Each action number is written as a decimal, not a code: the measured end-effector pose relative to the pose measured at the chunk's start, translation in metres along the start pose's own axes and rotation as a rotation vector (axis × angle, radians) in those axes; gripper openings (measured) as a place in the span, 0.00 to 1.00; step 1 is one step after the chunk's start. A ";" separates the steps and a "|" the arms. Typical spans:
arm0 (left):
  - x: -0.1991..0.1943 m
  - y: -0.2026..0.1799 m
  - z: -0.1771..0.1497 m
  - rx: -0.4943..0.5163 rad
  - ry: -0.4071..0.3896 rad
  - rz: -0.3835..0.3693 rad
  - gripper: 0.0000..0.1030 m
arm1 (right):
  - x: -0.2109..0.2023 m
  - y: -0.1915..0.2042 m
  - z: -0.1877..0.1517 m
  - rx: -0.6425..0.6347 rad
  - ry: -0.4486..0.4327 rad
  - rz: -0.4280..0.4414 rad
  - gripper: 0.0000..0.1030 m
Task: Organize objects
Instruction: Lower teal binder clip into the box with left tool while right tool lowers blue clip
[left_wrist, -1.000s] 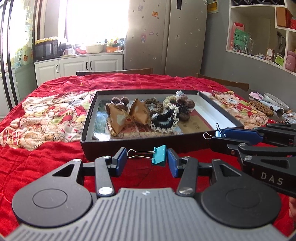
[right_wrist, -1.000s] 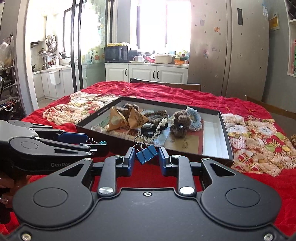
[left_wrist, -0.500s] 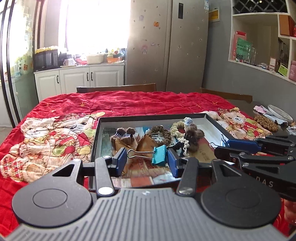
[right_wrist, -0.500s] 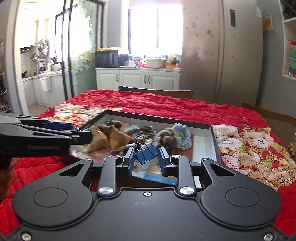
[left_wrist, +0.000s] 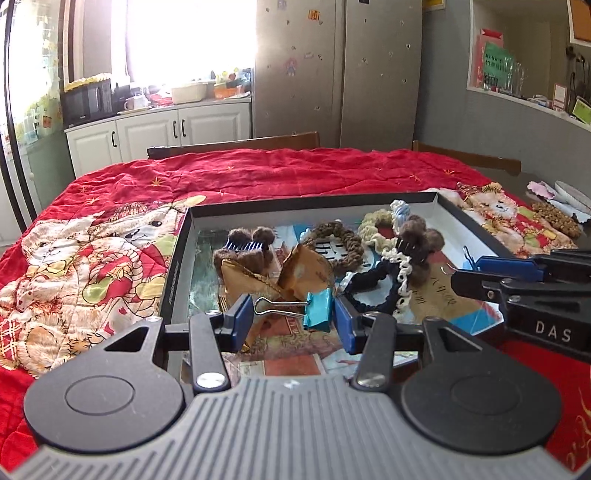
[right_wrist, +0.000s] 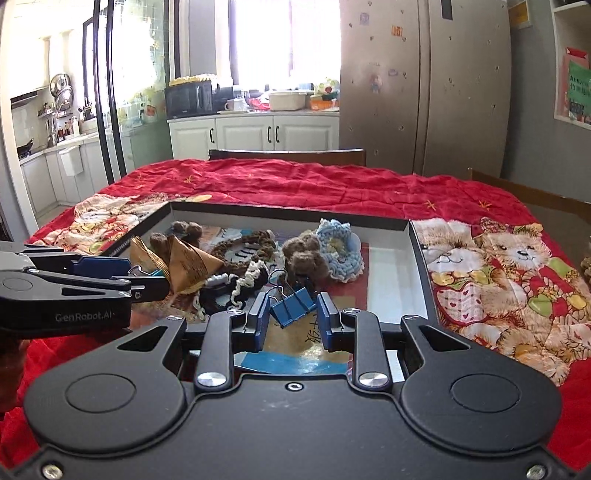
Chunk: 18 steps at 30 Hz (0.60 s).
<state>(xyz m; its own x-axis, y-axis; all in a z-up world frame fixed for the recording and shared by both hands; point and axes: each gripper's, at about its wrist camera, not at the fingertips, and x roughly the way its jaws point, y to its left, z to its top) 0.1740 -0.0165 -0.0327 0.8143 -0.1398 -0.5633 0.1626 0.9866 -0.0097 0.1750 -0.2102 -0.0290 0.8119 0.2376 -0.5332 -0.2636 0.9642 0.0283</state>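
Observation:
My left gripper is shut on a teal binder clip, held sideways above the near part of a black tray. My right gripper is shut on a blue binder clip, held over the tray's near right part. The tray holds brown fuzzy hair clips, gold wrapped packets, crocheted rings and a light blue crochet piece. Each gripper shows at the side of the other's view: the right one and the left one.
The tray lies on a red quilt with bear prints over a table. Wooden chair backs stand at the far edge. A plate and small items lie at the far right. Kitchen cabinets and a fridge stand behind.
Both grippers have moved forward over the tray, each keeping its binder clip; a second ago they were in front of the tray's near wall.

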 end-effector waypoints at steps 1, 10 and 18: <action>0.002 0.000 0.000 0.000 0.003 0.002 0.49 | 0.002 0.000 -0.001 0.001 0.006 0.002 0.26; 0.010 0.001 -0.002 0.007 0.021 0.017 0.49 | 0.016 -0.001 -0.002 0.004 0.049 0.001 0.26; 0.018 0.000 -0.004 0.016 0.053 0.025 0.50 | 0.023 -0.001 -0.003 -0.007 0.082 0.002 0.26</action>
<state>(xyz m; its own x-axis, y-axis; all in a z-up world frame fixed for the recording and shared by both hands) 0.1865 -0.0183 -0.0456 0.7877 -0.1102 -0.6062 0.1517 0.9883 0.0175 0.1923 -0.2057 -0.0437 0.7661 0.2284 -0.6008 -0.2685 0.9630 0.0238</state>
